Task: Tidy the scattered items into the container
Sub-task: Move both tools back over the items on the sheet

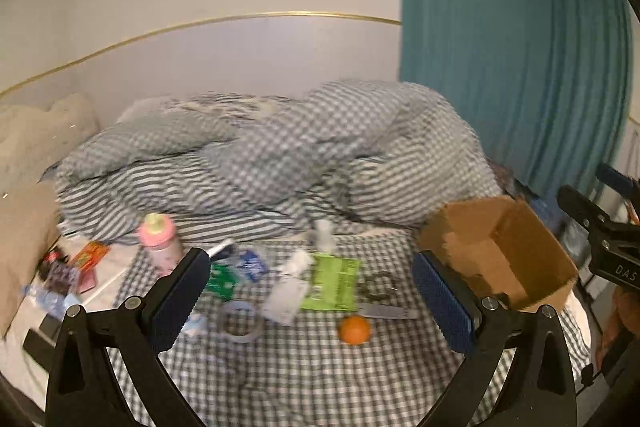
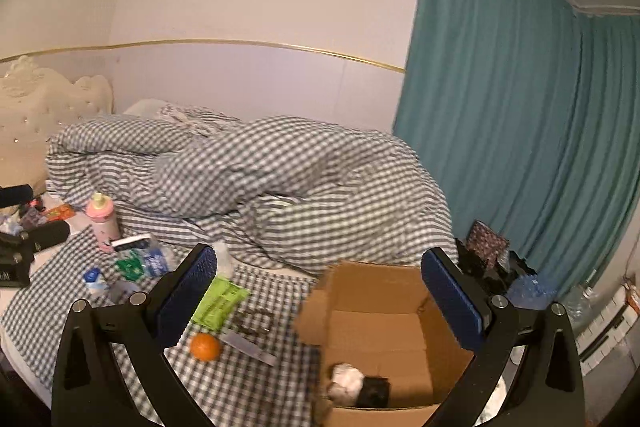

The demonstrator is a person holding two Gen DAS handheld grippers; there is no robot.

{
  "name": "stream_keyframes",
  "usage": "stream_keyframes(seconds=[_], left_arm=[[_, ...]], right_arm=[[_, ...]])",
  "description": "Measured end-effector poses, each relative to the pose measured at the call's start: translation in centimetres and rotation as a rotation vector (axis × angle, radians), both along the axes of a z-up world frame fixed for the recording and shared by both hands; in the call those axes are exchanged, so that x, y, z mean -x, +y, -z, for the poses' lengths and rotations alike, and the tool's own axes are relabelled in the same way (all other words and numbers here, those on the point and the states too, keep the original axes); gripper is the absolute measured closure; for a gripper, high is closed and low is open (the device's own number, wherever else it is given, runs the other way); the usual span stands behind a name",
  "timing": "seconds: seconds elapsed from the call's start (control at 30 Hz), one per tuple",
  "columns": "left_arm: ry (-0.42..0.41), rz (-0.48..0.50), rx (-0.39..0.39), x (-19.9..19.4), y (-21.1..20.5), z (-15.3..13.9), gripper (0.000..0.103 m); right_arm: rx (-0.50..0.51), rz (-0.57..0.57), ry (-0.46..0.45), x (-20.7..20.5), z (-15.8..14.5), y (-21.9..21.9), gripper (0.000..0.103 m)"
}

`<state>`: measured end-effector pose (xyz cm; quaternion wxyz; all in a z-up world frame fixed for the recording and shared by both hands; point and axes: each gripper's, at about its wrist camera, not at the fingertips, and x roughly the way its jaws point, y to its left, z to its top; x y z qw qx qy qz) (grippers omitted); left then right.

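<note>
Between the right gripper's [image 2: 318,297] wide, empty jaws sits the open brown cardboard box [image 2: 384,331]; the left gripper's [image 1: 312,301] jaws, equally wide, frame a round orange fruit [image 1: 354,330].

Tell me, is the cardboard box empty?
Not empty. The open cardboard box already holds a crumpled white thing and a dark thing at its bottom.

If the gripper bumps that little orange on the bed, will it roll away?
Probably a little. The orange looks round, so a nudge would likely start it rolling. It sits on the soft checked bedcover, which should slow it quickly. It seems small and firm, so open pads could likely pinch it without squashing it.
</note>
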<state>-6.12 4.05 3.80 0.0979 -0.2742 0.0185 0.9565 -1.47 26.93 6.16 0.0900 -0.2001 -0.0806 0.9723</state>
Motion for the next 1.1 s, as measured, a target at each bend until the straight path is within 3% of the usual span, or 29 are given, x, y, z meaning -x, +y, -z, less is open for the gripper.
stream_keyframes(seconds=[0.53, 1.1], left_arm=[[0.002, -0.262, -0.046, -0.7, -15.2, 0.5, 0.000], [-0.125, -0.275, -0.007, 4.6, -16.7, 7.0, 0.000]], right_arm=[[0.005, -0.134, -0.033, 3.0, 1.4, -8.2, 0.000], [0.070, -0.149, -0.194, 8.9, 6.9, -9.0, 0.000]])
